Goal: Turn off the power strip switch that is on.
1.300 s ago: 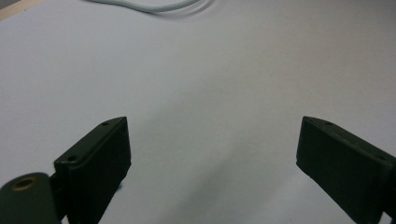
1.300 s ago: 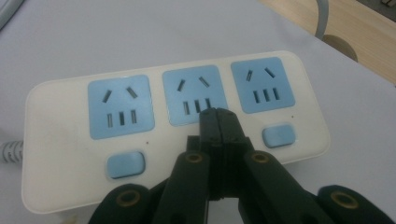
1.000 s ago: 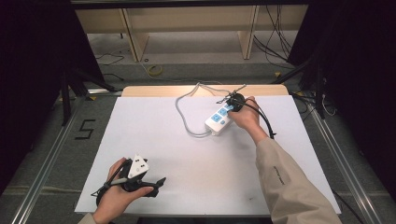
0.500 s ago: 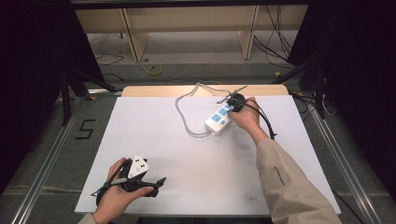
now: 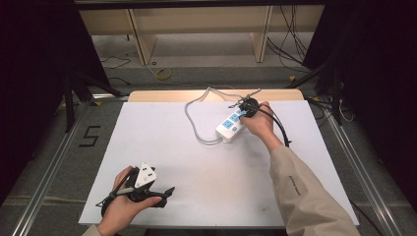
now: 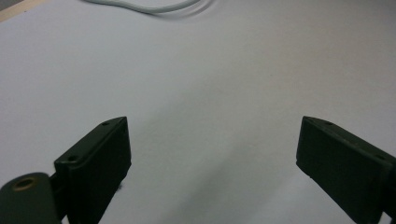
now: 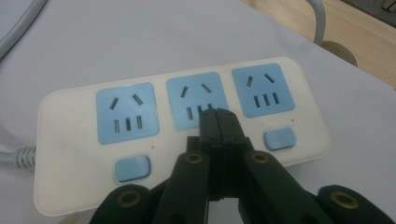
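Power strip [image 7: 182,135] lies under the right gripper [image 7: 217,116], jaws together over its middle switch; left gripper [image 6: 212,154] gapes wide, holding nothing.

Power strip [image 5: 230,127] far right on table [image 5: 196,196]; cord [image 5: 194,115] left.

A black "5" [image 5: 89,136] on the floor left of the table [image 5: 162,147].

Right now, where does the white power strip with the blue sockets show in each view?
High view: power strip lies right of centre on the far part of the table, under the right gripper.
Left gripper view: the strip is out of frame; its grey cable crosses the top edge.
Right gripper view: strip spans the middle, behind shut jaws.
Shared landmark: the grey cable.
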`<state>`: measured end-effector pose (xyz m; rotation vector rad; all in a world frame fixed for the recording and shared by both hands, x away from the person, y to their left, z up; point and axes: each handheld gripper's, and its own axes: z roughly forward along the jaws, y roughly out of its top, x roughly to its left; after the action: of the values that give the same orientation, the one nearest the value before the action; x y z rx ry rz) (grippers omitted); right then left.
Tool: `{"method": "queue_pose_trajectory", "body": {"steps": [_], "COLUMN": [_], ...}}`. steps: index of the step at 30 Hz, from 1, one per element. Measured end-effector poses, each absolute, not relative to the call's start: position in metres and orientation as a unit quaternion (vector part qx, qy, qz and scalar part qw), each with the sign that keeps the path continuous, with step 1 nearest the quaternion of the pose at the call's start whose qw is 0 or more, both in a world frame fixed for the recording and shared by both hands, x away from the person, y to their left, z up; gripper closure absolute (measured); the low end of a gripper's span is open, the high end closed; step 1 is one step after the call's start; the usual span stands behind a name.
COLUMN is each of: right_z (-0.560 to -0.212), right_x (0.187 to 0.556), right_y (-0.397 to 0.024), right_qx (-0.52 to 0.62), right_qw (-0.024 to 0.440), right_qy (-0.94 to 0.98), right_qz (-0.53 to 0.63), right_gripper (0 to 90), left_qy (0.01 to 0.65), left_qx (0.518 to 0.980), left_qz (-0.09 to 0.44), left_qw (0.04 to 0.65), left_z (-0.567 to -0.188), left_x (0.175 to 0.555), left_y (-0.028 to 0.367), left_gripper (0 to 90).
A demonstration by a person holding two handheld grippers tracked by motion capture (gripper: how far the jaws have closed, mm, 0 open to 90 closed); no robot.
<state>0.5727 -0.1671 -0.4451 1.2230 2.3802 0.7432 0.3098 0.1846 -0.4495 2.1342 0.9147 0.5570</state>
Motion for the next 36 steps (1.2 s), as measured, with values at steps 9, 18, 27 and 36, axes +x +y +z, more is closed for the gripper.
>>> {"method": "queue_pose_trajectory", "body": {"steps": [9, 18, 27, 36], "right_z": [-0.442, -0.437, -0.433, -0.428], "right_x": [0.571, 0.569, 0.564, 0.559], "right_y": [-0.172, -0.175, -0.181, -0.184], "right_qx": [0.434, 0.426, 0.429, 0.424], "right_qw": [0.191, 0.199, 0.201, 0.200], "right_qy": [0.838, 0.836, 0.832, 0.833], "right_qz": [0.272, 0.284, 0.288, 0.293], "right_gripper": [90.0, 88.2, 83.4, 76.3], "left_qy": [0.356, 0.356, 0.357, 0.358], "left_qx": [0.831, 0.831, 0.831, 0.831], "left_qz": [0.217, 0.218, 0.218, 0.218], "left_qw": [0.367, 0.367, 0.366, 0.366], "left_z": [-0.450, -0.450, -0.449, -0.450], "left_x": [0.310, 0.310, 0.310, 0.310], "left_y": [0.184, 0.184, 0.184, 0.184], "left_gripper": [9.7, 9.8, 9.8, 9.8]}}
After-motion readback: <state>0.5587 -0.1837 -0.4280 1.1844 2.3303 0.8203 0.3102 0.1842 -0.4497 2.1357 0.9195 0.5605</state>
